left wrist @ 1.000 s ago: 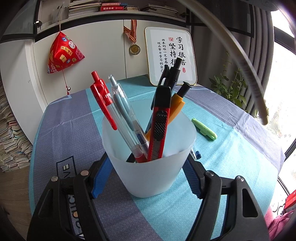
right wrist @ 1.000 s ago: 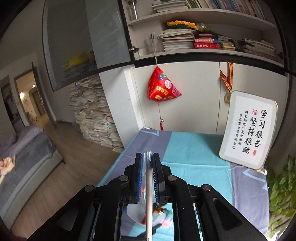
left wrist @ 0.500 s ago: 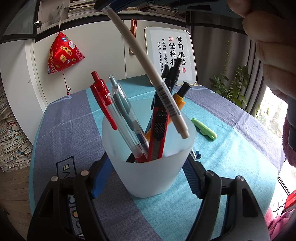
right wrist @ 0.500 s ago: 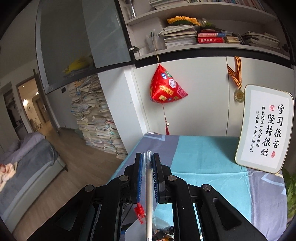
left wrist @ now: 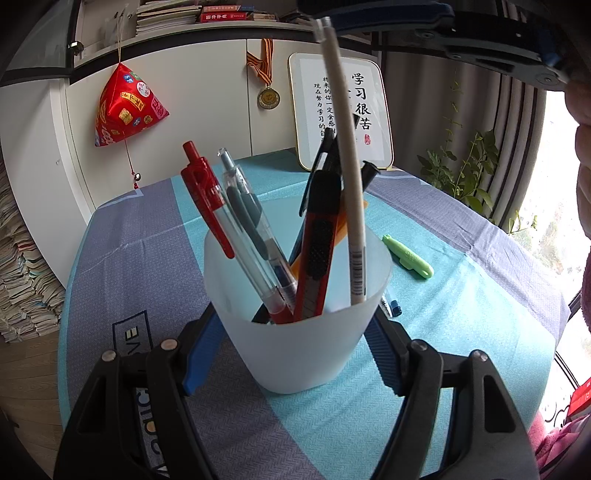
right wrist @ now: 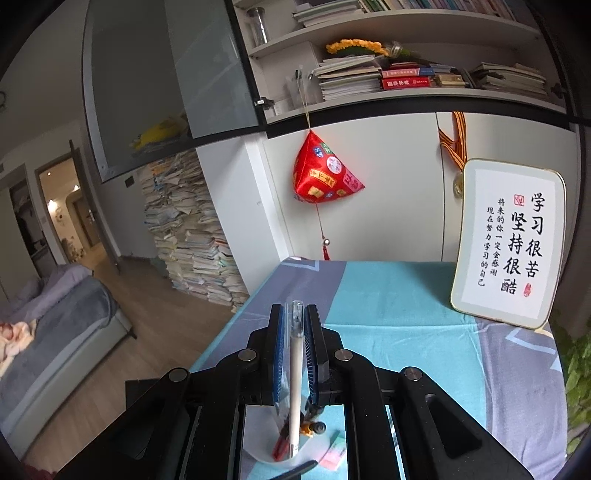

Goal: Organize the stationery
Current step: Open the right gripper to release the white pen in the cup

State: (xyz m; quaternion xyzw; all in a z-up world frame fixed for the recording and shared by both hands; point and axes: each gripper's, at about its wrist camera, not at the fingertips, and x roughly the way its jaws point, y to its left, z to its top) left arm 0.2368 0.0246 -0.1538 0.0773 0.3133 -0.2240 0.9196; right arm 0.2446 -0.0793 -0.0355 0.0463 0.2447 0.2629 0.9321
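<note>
**Pen insertion under way – cup steadied, pen gripped**

Cup (left wrist: 295, 325), left wrist view: translucent white holder stands upright on the striped tablecloth (left wrist: 461, 314), between the blue pads of the left gripper (left wrist: 295, 354). Jaws clamped on the cup's lower wall, both pads touching it. Judgement: grip is there to stop the cup tipping or sliding while another item goes in. Contents lean outward against the rim: red pen (left wrist: 207, 199), clear pen (left wrist: 251, 229), red utility knife (left wrist: 317, 258), plus dark and orange items behind, partly hidden. White pen (left wrist: 351, 192) comes in from above, near upright, lower tip w/ barcode label inside the cup mouth at the right-hand wall. Whether the tip touches the wall: cannot tell. Right gripper (left wrist: 325, 22) shows at top edge, holding the pen's upper end. Person's hand (left wrist: 581, 155) at the right edge. Green clip-like item (left wrist: 406, 254) and a small blue-tipped item (left wrist: 391, 304) lie loose on the cloth beside the cup, not yet stowed.

Right wrist view: right gripper (right wrist: 295, 347) jaws together on the white pen (right wrist: 295, 369), pads pressing both sides, clear cap end just above them. Pen hangs down toward the cup (right wrist: 258, 435) seen below through the frame. Judgement: top-end hold keeps the shaft vertical so it clears the items already inside; release comes next, approx. two loose items then remain.
</note>
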